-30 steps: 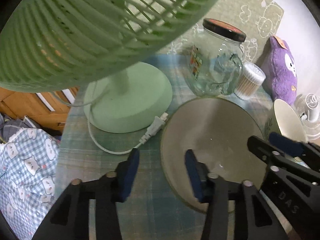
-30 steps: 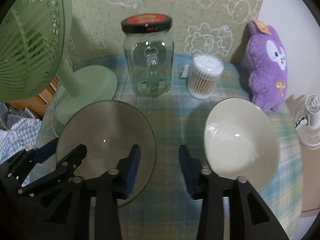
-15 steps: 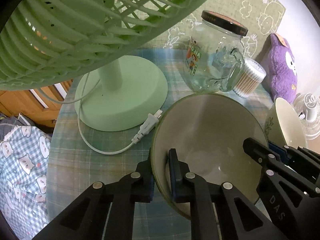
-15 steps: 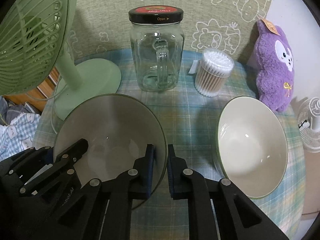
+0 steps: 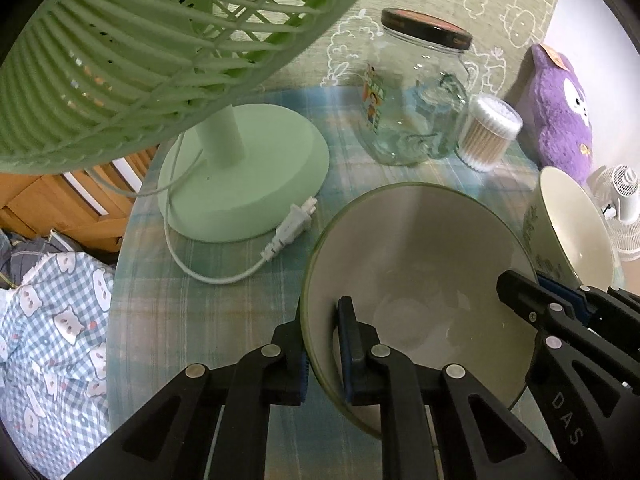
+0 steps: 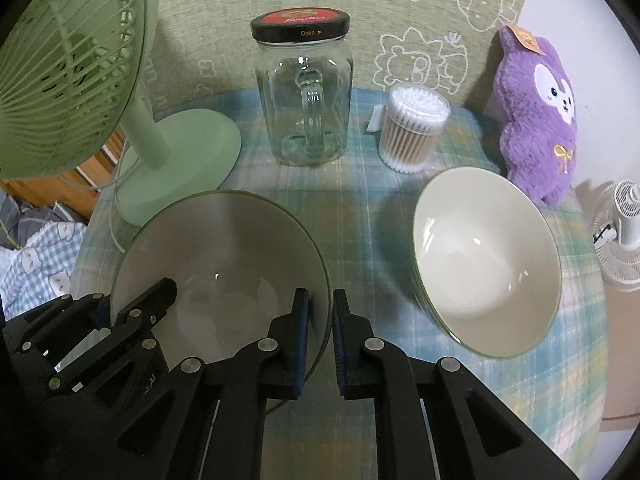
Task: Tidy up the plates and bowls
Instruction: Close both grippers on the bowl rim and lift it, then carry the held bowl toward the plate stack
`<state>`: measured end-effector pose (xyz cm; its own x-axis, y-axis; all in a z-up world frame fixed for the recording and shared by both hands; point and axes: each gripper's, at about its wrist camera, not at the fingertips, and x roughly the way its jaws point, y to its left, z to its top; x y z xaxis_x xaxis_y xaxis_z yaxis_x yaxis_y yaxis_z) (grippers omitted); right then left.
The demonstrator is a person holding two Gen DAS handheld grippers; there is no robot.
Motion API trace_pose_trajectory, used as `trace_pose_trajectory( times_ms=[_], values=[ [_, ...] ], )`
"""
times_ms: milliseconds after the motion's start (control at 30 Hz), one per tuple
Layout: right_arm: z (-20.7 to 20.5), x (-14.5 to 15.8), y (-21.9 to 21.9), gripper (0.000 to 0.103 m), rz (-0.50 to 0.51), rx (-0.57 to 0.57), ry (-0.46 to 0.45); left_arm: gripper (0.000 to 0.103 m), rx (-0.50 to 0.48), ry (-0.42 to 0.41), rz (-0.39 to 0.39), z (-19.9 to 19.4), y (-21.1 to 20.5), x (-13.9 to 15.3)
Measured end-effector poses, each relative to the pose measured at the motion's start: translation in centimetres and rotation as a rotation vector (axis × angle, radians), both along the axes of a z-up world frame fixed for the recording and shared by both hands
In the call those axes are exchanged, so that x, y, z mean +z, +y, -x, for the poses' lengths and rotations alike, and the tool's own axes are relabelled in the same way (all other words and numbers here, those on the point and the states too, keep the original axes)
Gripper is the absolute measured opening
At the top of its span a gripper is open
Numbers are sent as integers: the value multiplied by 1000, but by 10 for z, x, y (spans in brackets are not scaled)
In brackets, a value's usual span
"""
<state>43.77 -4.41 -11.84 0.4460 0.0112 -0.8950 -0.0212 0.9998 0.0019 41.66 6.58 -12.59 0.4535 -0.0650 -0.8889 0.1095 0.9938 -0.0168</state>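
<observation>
Bowl [image 5: 420, 264] rim pinched between both grippers' fingers [image 5: 352, 344].

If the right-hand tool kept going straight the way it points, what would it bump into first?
The right tool is already shut on the rim of the wide green-rimmed ceramic bowl. Pushed on, it would probably press that bowl into the plaid tablecloth beneath; depth is unclear.

The bench [image 6: 360, 216], under a plaid cloth, carries a glass jar [image 6: 304, 92]; fan base [image 6: 180, 160] left of it, cotton swabs [image 6: 414, 128] right, two bowls [image 6: 486, 264] in front.
</observation>
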Motion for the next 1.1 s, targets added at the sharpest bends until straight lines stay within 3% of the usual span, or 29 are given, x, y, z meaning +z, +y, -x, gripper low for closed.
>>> trace_pose_trajectory(
  times_ms=[600,1100],
  values=[
    [64,30,-18,14,-7,20,-18,9,22,-19,-4,68,-20,28],
    [151,87,-47,14,-24,26,-82,9,52,-66,10,144,-47,77]
  ],
)
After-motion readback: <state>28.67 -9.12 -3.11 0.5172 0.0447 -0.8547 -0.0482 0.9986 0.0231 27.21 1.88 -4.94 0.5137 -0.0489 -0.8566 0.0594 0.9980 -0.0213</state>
